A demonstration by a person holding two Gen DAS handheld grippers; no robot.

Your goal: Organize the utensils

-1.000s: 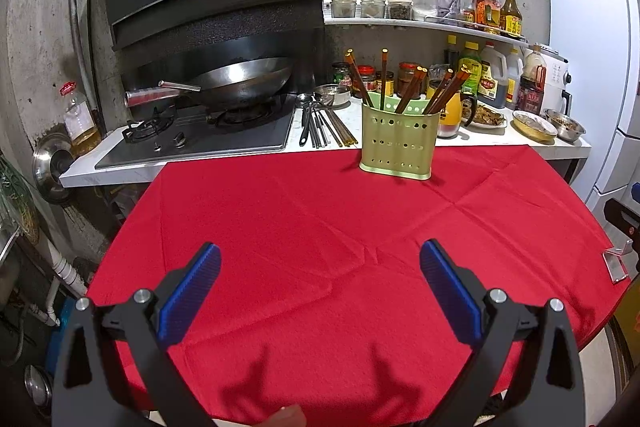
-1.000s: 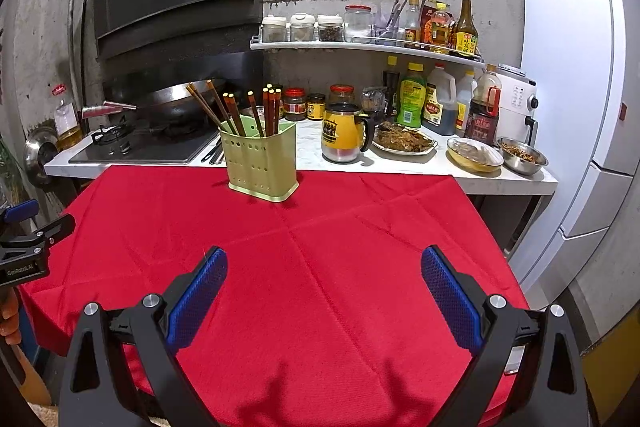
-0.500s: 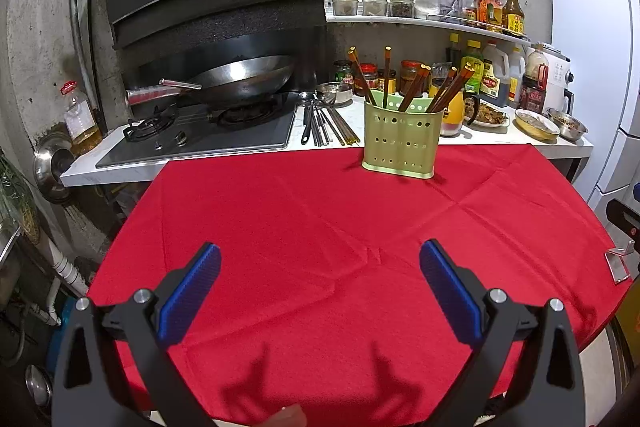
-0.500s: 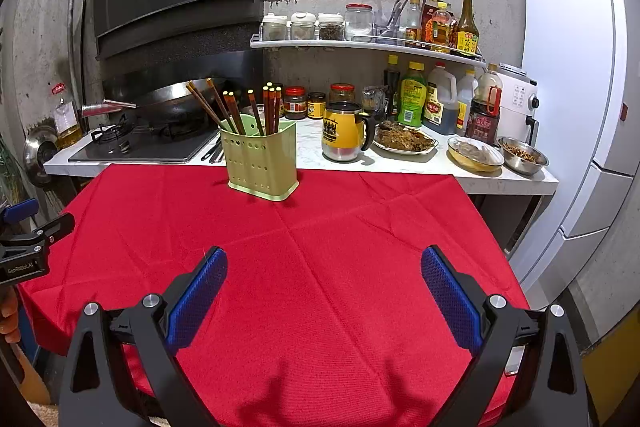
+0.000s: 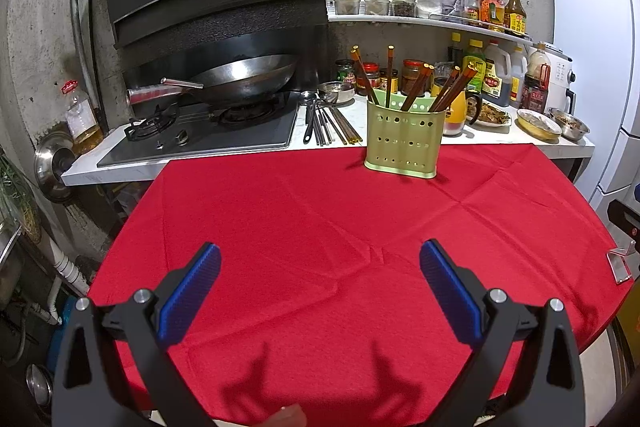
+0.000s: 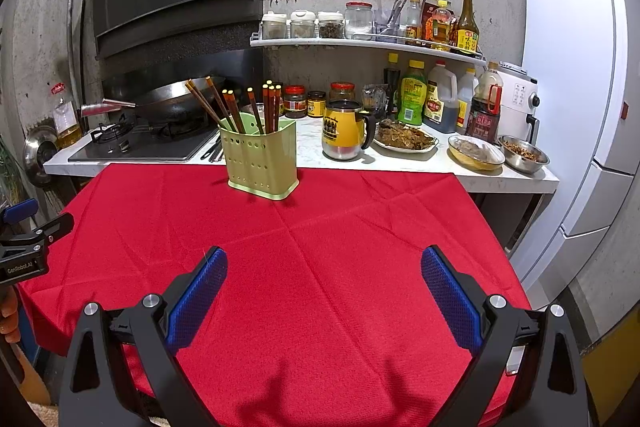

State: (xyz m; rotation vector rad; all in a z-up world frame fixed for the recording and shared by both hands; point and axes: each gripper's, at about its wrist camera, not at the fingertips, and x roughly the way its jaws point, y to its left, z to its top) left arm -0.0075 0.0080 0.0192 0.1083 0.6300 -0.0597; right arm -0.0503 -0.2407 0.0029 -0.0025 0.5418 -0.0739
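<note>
My left tool (image 5: 320,263) is at the bottom of its frame, spread wide, with nothing between its blue pads (image 5: 190,293). It hangs above the red cloth (image 5: 320,219) that covers the round table. My right tool (image 6: 324,265) is also at the bottom of its frame, spread wide and holding nothing, above the same red cloth (image 6: 360,247).

The pale green perforated plastic utensil holder (image 5: 402,139) stands upright on the far edge of the cloth, in the upper middle of the left view. In the right view the same holder (image 6: 260,161) is left of centre. Dark brown wooden chopsticks (image 5: 416,89) stand inside it and lean in different directions; in the right view these chopsticks (image 6: 256,107) rise above its rim.

Behind the holder, on the white marble counter (image 5: 500,137), a bundle of loose chopsticks and metal spoons (image 5: 326,119) lies flat just beside the black gas stove (image 5: 208,137). A big steel wok (image 5: 240,79) sits on the stove. In the right view a yellow mug with a black handle (image 6: 346,133) stands on the counter to the right of the holder, near a plate of food (image 6: 406,139).
</note>
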